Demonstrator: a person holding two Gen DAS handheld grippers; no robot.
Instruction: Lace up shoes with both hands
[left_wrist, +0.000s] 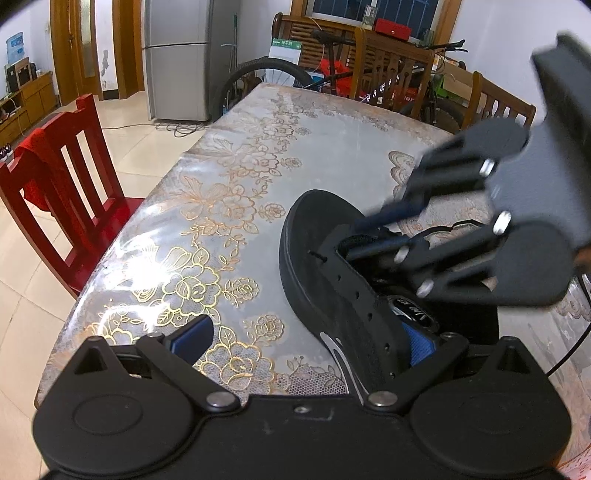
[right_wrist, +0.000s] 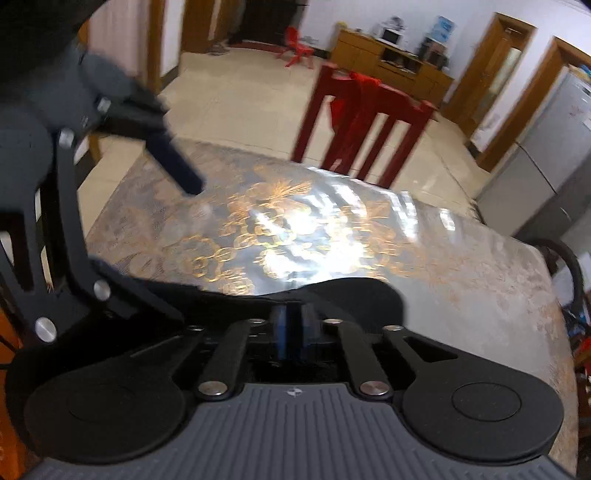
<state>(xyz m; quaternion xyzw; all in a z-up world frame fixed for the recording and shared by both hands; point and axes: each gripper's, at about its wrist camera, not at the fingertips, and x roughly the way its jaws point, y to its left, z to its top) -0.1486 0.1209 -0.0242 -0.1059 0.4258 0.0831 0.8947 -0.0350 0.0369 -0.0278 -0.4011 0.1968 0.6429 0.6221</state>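
A black shoe (left_wrist: 332, 280) lies on the table, toe pointing away, with a row of empty eyelets (left_wrist: 356, 293) along its flap. A short bit of black lace (left_wrist: 314, 254) shows at the front eyelet. My left gripper (left_wrist: 306, 343) is wide open and straddles the shoe's near side: one blue pad (left_wrist: 192, 339) over the table, the other (left_wrist: 421, 349) in the shoe opening, neither pressing. My right gripper (left_wrist: 380, 230) reaches in from the right over the tongue. In the blurred right wrist view its fingers (right_wrist: 291, 328) stand slightly apart above the shoe (right_wrist: 354, 291), with nothing visibly between them.
The table (left_wrist: 229, 206) has a glossy floral cover. A red chair (left_wrist: 62, 177) stands at its left side, seen across the table as the red chair (right_wrist: 365, 122) in the right wrist view. Wooden chairs (left_wrist: 391, 70) and a bicycle (left_wrist: 266, 74) stand beyond the far edge.
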